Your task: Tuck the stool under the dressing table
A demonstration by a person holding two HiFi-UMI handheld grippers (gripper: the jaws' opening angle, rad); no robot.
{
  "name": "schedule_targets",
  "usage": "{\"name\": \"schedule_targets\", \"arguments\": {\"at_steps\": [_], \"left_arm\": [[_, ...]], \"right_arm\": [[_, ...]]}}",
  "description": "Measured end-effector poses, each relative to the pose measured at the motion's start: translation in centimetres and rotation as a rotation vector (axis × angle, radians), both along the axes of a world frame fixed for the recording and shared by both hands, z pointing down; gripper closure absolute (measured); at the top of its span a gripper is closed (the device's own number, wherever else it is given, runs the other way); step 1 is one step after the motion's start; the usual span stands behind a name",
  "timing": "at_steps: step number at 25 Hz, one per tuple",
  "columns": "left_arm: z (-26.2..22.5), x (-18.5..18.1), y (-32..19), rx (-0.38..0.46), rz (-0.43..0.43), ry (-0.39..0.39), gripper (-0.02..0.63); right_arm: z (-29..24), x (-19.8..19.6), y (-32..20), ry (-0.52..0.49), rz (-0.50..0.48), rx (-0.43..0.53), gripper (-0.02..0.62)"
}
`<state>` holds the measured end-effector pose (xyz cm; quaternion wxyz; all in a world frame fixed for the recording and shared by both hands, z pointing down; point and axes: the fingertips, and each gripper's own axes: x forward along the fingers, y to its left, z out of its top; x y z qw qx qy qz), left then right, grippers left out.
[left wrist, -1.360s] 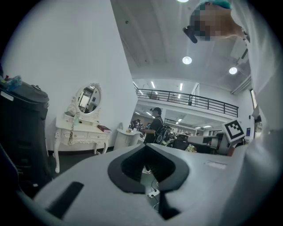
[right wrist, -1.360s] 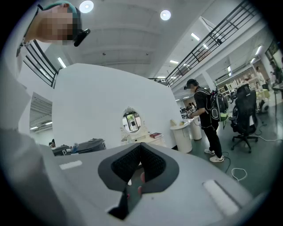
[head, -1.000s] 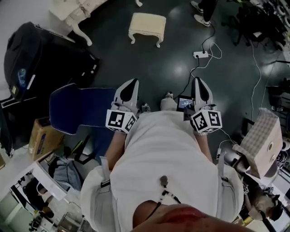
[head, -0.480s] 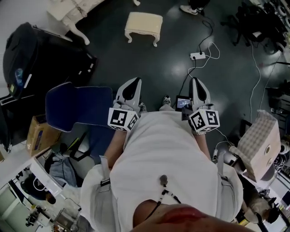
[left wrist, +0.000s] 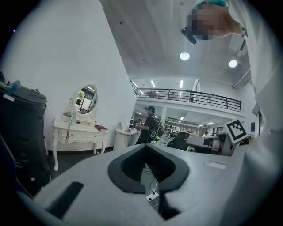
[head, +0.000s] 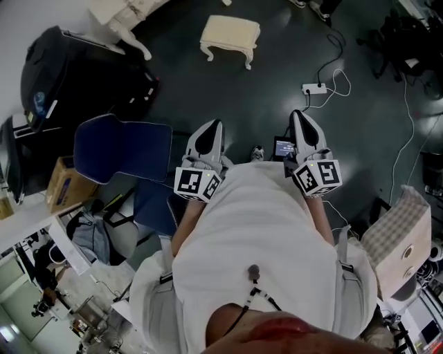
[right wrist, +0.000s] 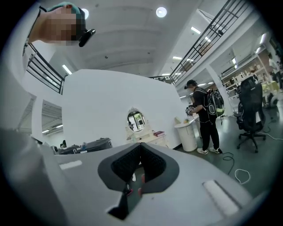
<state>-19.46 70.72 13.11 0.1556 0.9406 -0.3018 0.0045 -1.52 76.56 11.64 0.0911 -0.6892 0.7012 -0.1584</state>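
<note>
Starting with the head view: your left gripper (head: pixel 210 133) and right gripper (head: pixel 302 123) both point forward, each with its jaws pressed together on nothing. The cream stool (head: pixel 230 34) stands on the dark floor ahead of you, well apart from both grippers. It lies almost straight ahead of the left gripper, so that hand is the nearer. Its long axis runs across the frame, broadside to you. Only a corner and one leg of the dressing table (head: pixel 123 11) show at the top left edge. It stands left of the stool and apart from it, so the stool is not yet tucked.

Left gripper view: the jaws meet and hold nothing. The white dressing table (left wrist: pixel 78 132) with its oval mirror (left wrist: pixel 86 99) stands against the wall, left of the jaw line. The stool does not show.

Right gripper view: the jaws are closed and empty. The dressing table (right wrist: pixel 149 137) sits small, just beyond the jaw tips. No stool is visible.

Judgement: you must first close on the stool, then send it left toward the table.
</note>
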Motion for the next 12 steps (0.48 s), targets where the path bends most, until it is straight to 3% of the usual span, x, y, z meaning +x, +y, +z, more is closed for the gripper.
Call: {"name": "schedule_targets", "arguments": {"at_steps": [6,12], "left_arm": [[0.3,1.6,0.9,-0.004,-0.044,-0.033,0.599],[0.4,2.9,-1.6,0.004,-0.050,-0.028,0.599]], "right_arm": [[0.9,3.6,0.4,-0.009,-0.023,-0.028,0.586],[2.2,4.9,-0.9,-0.028,0.006,-0.054,0.587]]}}
